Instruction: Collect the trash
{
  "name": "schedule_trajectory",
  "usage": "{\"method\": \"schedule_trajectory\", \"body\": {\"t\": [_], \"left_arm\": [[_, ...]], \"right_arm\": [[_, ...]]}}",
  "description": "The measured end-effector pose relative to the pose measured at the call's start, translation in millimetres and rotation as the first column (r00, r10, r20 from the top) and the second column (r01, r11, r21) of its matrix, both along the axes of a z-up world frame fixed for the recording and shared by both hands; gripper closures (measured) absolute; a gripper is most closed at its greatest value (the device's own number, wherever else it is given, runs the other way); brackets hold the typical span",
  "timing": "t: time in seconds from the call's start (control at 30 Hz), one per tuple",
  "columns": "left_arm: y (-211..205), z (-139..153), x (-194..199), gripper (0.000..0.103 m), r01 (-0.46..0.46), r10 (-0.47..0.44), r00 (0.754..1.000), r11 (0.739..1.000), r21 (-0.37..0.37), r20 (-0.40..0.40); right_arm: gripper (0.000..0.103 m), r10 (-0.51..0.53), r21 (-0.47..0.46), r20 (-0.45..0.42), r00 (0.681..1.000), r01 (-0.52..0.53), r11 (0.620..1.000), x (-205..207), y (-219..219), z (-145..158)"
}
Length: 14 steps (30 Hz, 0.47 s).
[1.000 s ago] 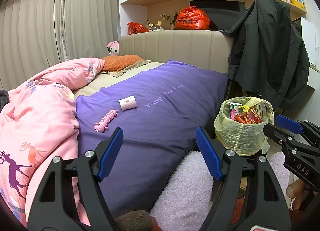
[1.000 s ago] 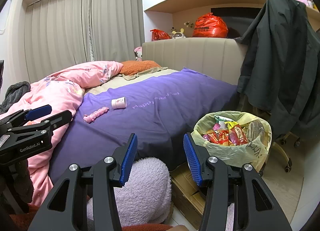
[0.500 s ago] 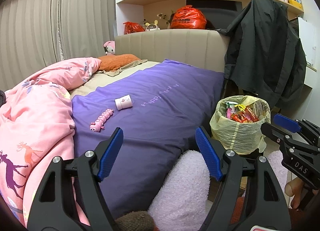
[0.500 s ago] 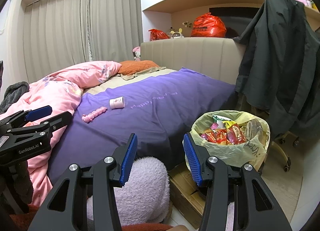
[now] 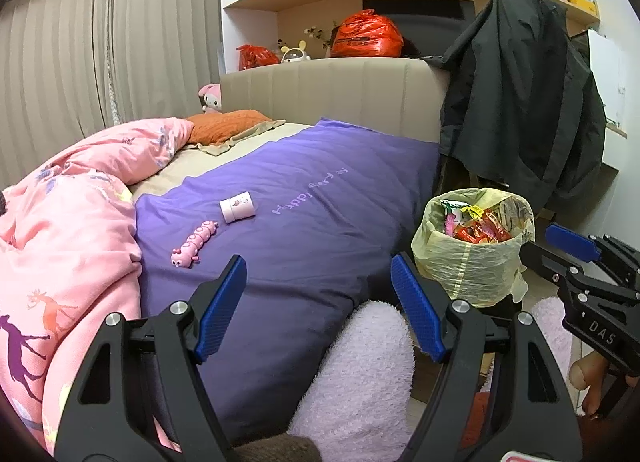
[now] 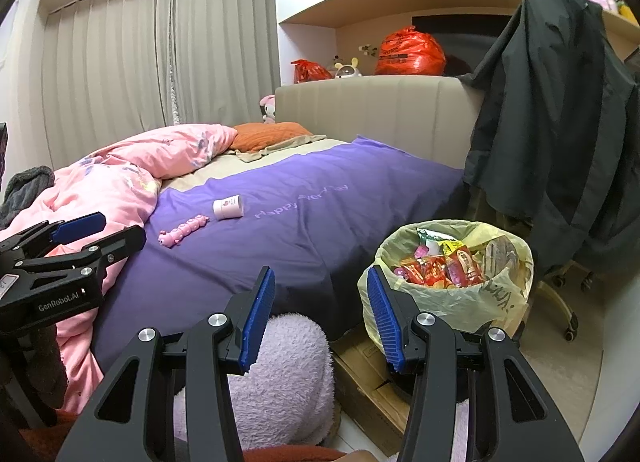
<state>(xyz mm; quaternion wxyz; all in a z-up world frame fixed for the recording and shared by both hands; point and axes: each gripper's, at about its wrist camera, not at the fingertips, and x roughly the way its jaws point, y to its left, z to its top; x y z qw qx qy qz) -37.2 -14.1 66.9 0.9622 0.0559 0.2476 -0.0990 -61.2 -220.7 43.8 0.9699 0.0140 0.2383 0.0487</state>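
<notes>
Lined trash bin (image 6: 448, 294) lower right, wrapper-filled. Both grippers, left (image 5: 318, 308) and right (image 6: 320, 316), fingers spread, empty. Search step; next likely reach small jar (image 5: 237, 206) on purple bedcover (image 5: 320, 230).

Even, soft indoor light fills both wrist views, with no hard shadows. Fisheye distortion bows the curtains (image 5: 80, 62) and shelf (image 6: 400, 2), and black vignetting rounds every corner. Focus is sharp throughout; mild sheen marks the red bags (image 5: 366, 34).
</notes>
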Motion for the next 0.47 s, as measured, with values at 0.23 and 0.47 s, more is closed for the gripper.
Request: {"method": "schedule_trajectory", "body": {"t": [0.23, 0.47], "left_arm": [[3.9, -4.7, 13.0, 0.032, 0.008, -0.008, 0.998, 1.000, -0.006, -0.065], [110.8, 46.1, 60.9, 0.034, -0.122, 0.140, 0.976, 0.987, 0.108, -0.170]], "right_arm": [[0.057, 0.000, -0.004, -0.009, 1.000, 0.000, 1.000, 2.8, -1.7, -0.8], [0.048, 0.196, -0.047, -0.022, 0.980, -0.196, 0.979, 55.6, 53.5, 16.8]]}}
